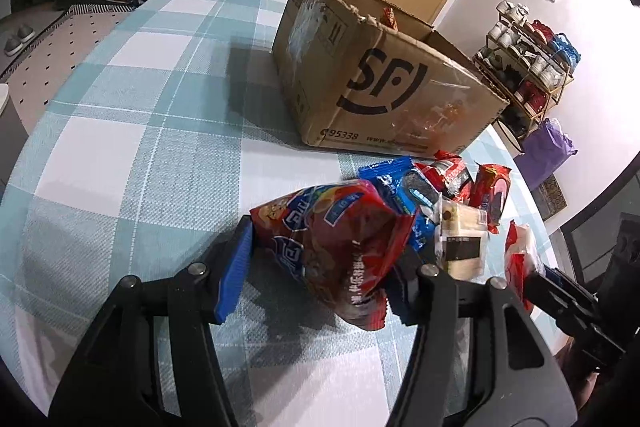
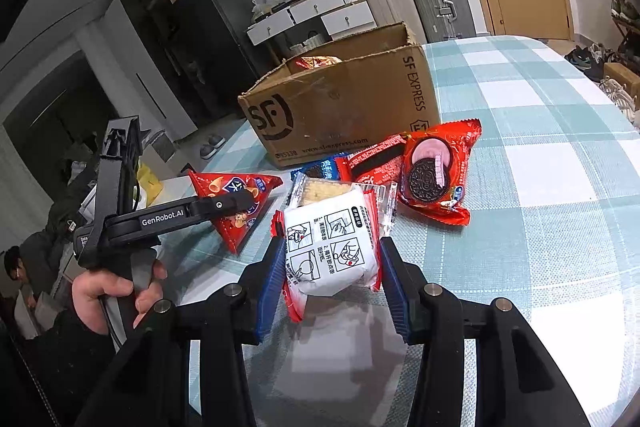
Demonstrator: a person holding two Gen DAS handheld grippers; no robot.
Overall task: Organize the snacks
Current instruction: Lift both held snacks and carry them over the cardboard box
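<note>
On a tabletop (image 2: 560,155) under a blue-and-white checked cloth, the left claw (image 1: 320,259) is clamped on a red triangular snack bag (image 1: 340,243), lifted just above the cloth. The right claw (image 2: 332,267) grips a white-and-red wrapped cracker pack (image 2: 332,243). Beyond them lie a red Oreo packet (image 2: 436,175) and a blue one (image 1: 400,187), seemingly overlapping, just before an open cardboard box (image 2: 348,107) already holding a snack.
</note>
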